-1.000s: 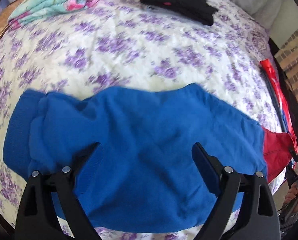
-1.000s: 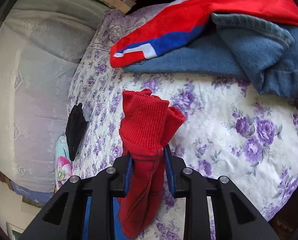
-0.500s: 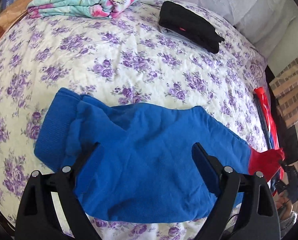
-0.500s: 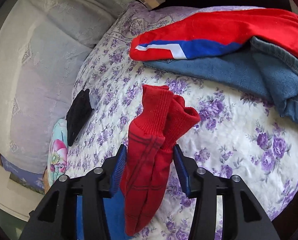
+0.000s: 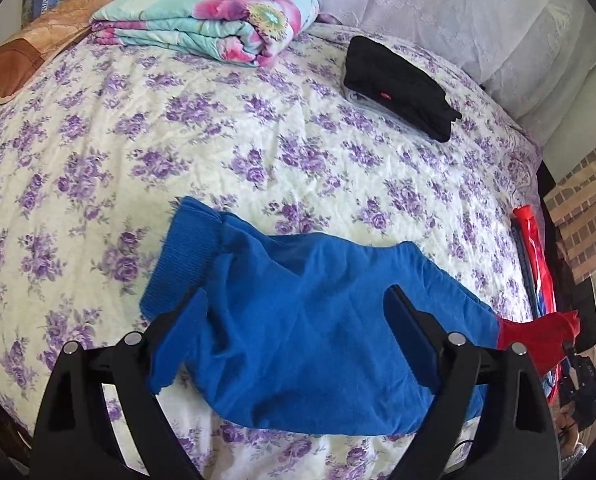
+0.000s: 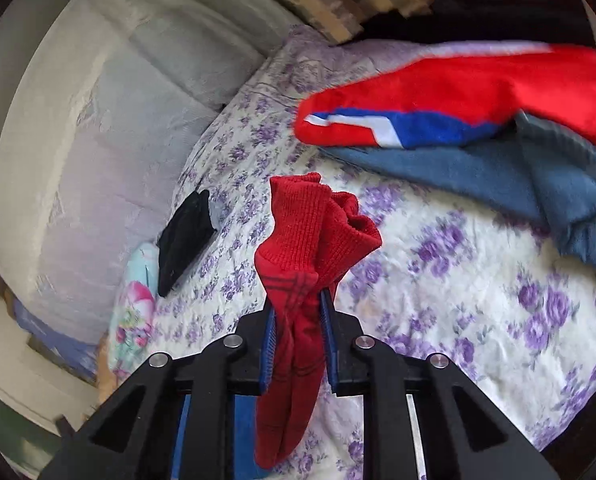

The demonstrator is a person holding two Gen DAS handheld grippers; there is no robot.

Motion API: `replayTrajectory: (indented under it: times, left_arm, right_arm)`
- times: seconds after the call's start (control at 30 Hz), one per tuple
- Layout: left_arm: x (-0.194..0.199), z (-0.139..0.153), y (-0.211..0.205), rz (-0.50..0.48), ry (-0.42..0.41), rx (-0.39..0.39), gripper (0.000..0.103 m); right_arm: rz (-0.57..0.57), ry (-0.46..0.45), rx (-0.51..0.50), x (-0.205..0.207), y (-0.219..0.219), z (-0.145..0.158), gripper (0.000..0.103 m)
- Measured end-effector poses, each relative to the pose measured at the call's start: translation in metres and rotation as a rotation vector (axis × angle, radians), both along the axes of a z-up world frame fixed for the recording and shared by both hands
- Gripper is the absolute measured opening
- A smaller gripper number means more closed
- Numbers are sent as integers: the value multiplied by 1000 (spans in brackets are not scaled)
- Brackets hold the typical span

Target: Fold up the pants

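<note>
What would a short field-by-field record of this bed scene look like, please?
surface: floral bedspread
garment: blue pants lying across the bedspread, red cuff at one end
right tool: jaws have just been closing; pressed on the red cuff, held above the bedspread
left tool: jaws wide, over the blue cloth; any grip unclear
nearby: folded floral blanket, folded black garment, red garment lying on jeans
</note>
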State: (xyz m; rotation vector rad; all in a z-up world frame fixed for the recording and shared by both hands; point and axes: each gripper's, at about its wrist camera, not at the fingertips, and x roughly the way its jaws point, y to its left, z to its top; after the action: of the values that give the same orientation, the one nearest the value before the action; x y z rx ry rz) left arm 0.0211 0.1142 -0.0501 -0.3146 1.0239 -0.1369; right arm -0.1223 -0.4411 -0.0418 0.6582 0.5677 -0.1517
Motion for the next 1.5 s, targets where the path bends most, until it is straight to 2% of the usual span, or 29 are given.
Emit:
replayTrajectory:
  times: [0.13, 0.23, 0.3, 0.43, 0.53, 0.6, 0.67, 0.73, 0.83, 0.93, 1.0, 1.07, 1.13, 1.23, 1.3, 1.37, 1.47, 1.5]
  left_arm:
    - [-8, 4, 14, 41, -5, -8, 88]
    - [-18, 4, 28, 72, -3, -18, 88]
    - [-26, 3, 38, 96, -1, -19, 88]
    - [-41, 0, 60, 147, 11, -34, 88]
    - [-52, -4, 74, 181, 24, -54, 88]
    - [-57, -8, 80, 197, 35, -64, 88]
    - [-61, -10, 84, 206, 41, -72, 88]
    - [-63, -12, 86, 210, 41, -76, 88]
    - [-63, -14, 87, 208, 46, -82, 88]
    - [-60, -16, 83, 198, 56, -88, 88]
    - [-58, -17, 81, 189, 60, -86, 88]
    - [-57, -17, 79, 182, 60, -83, 88]
    - [-55, -17, 79, 179, 62, -79, 88]
    - [-53, -18, 78, 179, 69, -83, 88]
    - [-52, -19, 77, 174, 73, -81, 88]
    - [-51, -20, 74, 162, 77, -74, 88]
    - [-51, -19, 72, 152, 78, -59, 88]
    - [-52, -20, 73, 154, 79, -58, 88]
  right_arm:
    - [182, -26, -270, 30, 73, 41, 20]
    - [328, -20, -448, 52, 133, 45, 20]
    - [434, -1, -571, 63, 176, 34, 20]
    - [661, 42, -838, 69, 258, -9, 20]
    - [806, 66, -1017, 62, 302, -42, 19]
    - [851, 53, -1114, 55, 319, -53, 19]
    - [862, 44, -1153, 52, 325, -53, 19]
    - [860, 36, -1143, 51, 326, -51, 19]
    - [944, 116, -1206, 52, 334, -73, 19]
    - [1009, 142, -1278, 42, 342, -91, 31]
    - [1043, 137, -1216, 38, 341, -78, 37]
    - [1053, 78, -1055, 35, 332, -48, 39]
    - [990, 9, -885, 37, 317, -17, 39]
    - [817, 18, -709, 63, 295, 2, 38]
    - [757, 87, -640, 85, 289, -10, 38]
    - [758, 154, -590, 100, 292, -28, 34]
    - [828, 284, -623, 111, 306, -69, 34]
    - [834, 294, -642, 110, 309, -79, 36]
